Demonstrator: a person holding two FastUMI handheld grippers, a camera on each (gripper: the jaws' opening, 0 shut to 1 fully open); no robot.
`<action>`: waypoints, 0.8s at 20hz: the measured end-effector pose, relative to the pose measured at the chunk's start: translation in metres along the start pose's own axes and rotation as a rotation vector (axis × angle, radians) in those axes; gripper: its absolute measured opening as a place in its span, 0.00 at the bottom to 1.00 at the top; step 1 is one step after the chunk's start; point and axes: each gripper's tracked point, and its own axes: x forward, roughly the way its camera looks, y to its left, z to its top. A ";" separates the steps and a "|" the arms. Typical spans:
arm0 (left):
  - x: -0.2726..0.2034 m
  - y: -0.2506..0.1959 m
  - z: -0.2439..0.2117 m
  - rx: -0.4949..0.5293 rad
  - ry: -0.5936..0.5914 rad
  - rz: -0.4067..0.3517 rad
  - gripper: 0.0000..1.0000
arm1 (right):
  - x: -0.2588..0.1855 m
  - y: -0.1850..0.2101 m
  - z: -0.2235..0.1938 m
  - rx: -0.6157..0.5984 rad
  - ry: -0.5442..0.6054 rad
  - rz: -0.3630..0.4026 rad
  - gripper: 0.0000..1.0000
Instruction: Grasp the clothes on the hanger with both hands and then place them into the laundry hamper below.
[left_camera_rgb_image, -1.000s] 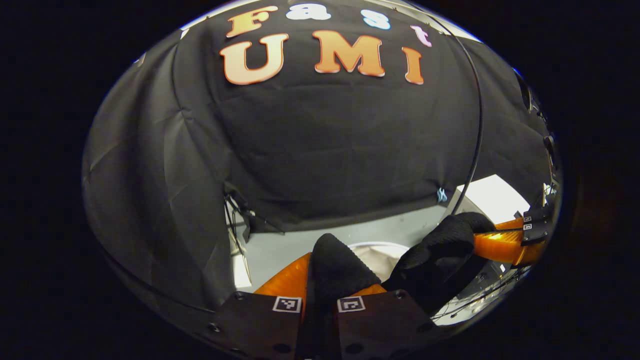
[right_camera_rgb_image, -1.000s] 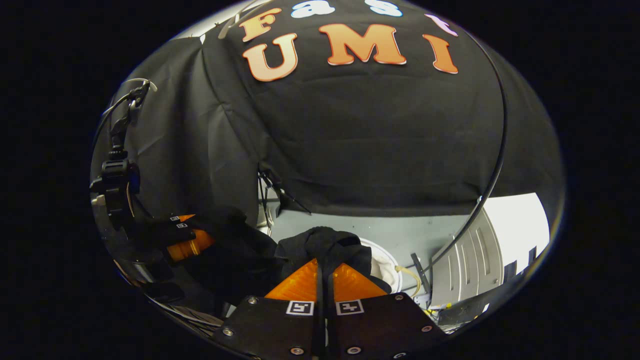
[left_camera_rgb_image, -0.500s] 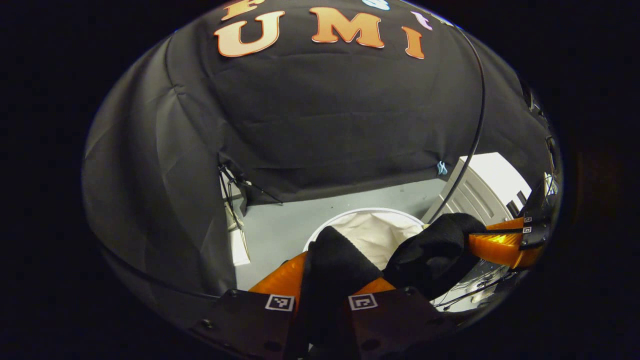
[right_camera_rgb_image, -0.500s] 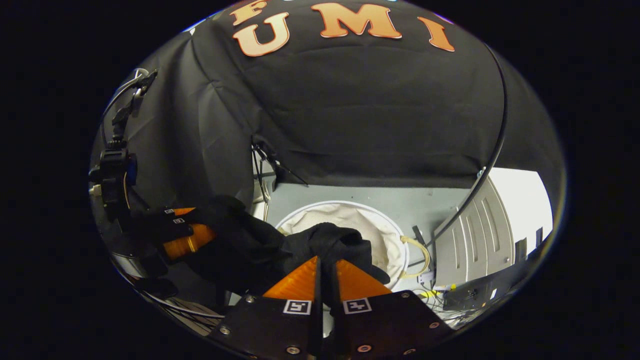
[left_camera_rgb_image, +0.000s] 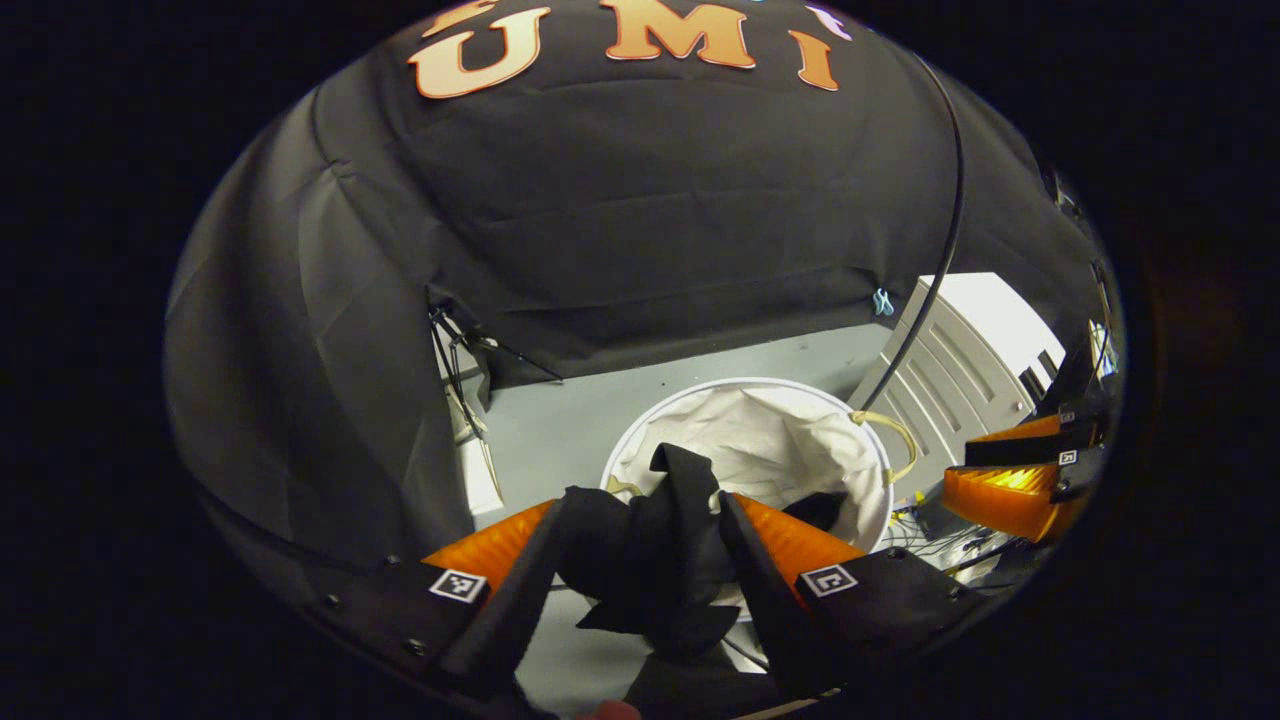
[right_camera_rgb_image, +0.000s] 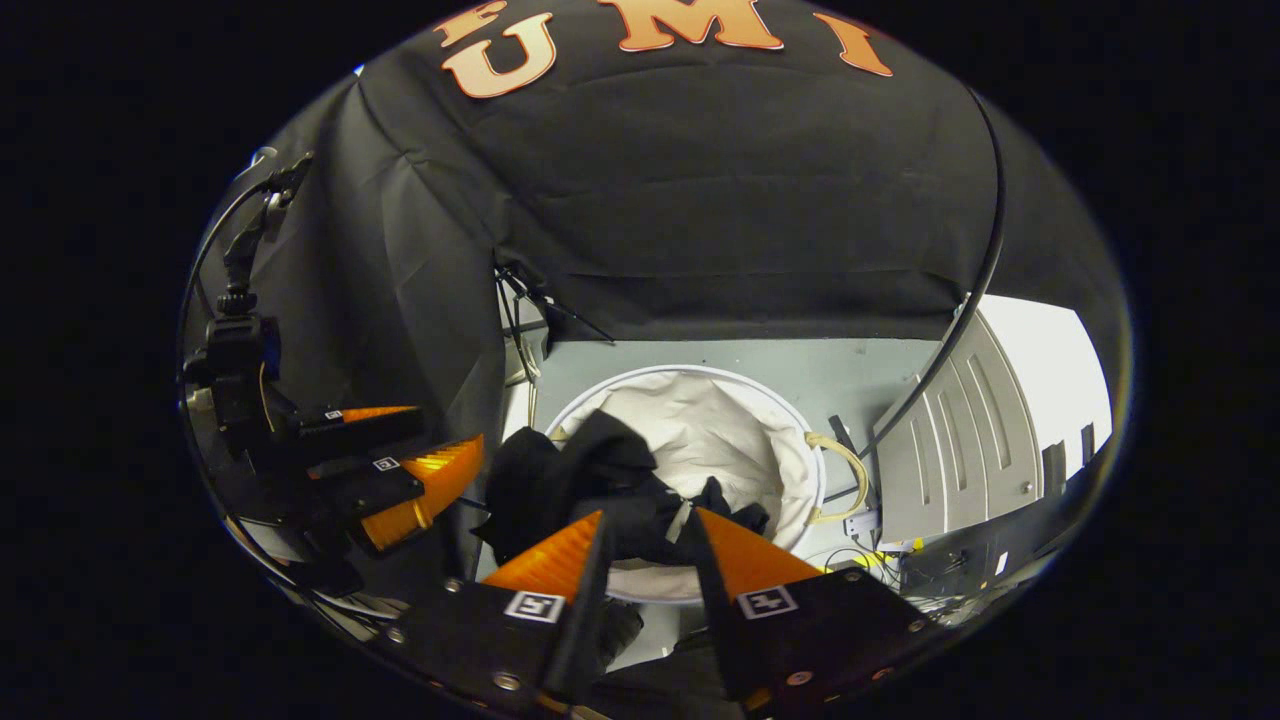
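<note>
In the left gripper view, we see the left tool (left_camera_rgb_image: 640, 560) at the bottom with its two fingers spread wide apart. Between them hangs the crumpled black garment (left_camera_rgb_image: 650, 550); we cannot tell if it touches the fingers, but they do not press on it. The cloth is bunched over the near rim of the round white fabric laundry hamper (left_camera_rgb_image: 770, 440), and one dark part lies already inside, on the white lining. The hamper stands on the grey floor (left_camera_rgb_image: 560, 420), and a beige rope handle (left_camera_rgb_image: 890, 440) hangs on its right side. At the right edge of this view we see the right tool (left_camera_rgb_image: 1010, 480), also with its fingers apart and away from the cloth.

In the right gripper view, the right tool (right_camera_rgb_image: 645, 560) is at the bottom with its fingers spread open. The black garment (right_camera_rgb_image: 590, 480) lies just beyond the tips, draped over the near left rim of the hamper (right_camera_rgb_image: 720, 430), partly inside and partly hanging outside. To the left, the left tool (right_camera_rgb_image: 410, 470) is open too, near the cloth.

Farther off, a grey ribbed panel (right_camera_rgb_image: 950, 450) stands at the right of the hamper, and a black cable (right_camera_rgb_image: 975, 300) runs up along the black cloth wall (right_camera_rgb_image: 720, 200) behind.
</note>
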 end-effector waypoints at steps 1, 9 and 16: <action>-0.003 -0.002 0.000 0.007 0.000 0.000 1.00 | 0.000 -0.001 0.000 -0.005 0.001 -0.004 0.48; -0.015 0.011 0.008 -0.029 -0.041 0.015 0.99 | -0.006 -0.012 0.004 -0.002 -0.016 -0.028 0.88; -0.048 0.025 0.049 -0.076 -0.156 0.043 0.99 | -0.050 -0.025 0.039 -0.006 -0.137 -0.045 0.93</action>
